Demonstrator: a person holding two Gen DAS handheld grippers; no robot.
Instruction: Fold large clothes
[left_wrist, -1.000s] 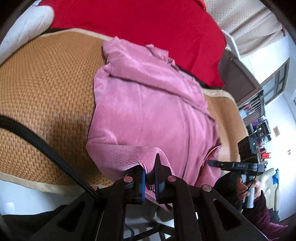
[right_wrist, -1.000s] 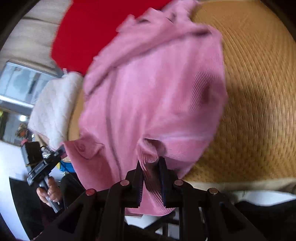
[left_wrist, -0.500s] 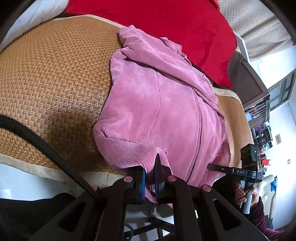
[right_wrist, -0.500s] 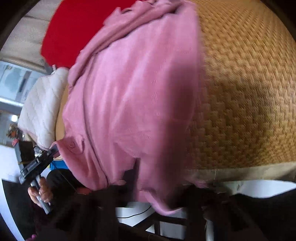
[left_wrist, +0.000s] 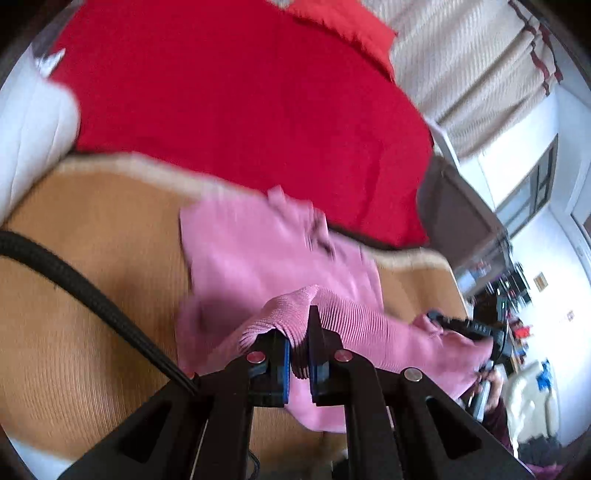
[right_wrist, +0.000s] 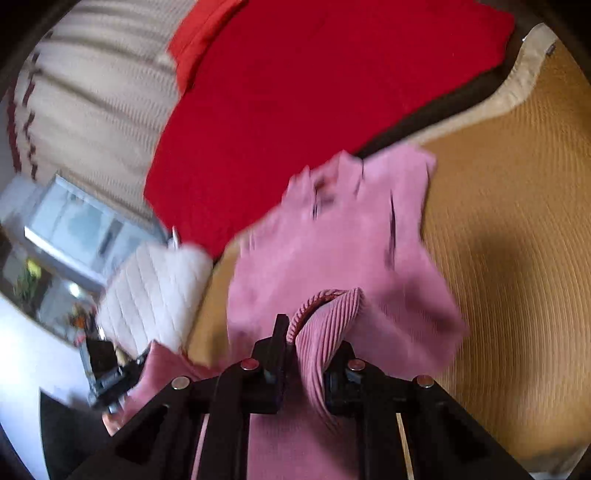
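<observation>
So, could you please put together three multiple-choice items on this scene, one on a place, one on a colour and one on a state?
1. Where does the far part of the pink ribbed corduroy garment lie?
A. on the tan woven mat
B. on a wooden floor
C. inside a basket

2. What colour is the large blanket beyond the mat?
A. blue
B. red
C. green

3. In what state is the left gripper?
A. open above the cloth
B. shut on nothing
C. shut on a ribbed fold of the garment

Key:
1 A, the pink cloth spreads over the woven mat in both wrist views.
2 B, a red blanket fills the top of both views.
3 C, ribbed pink cloth sits pinched between its pads, as it does in the right gripper.
</observation>
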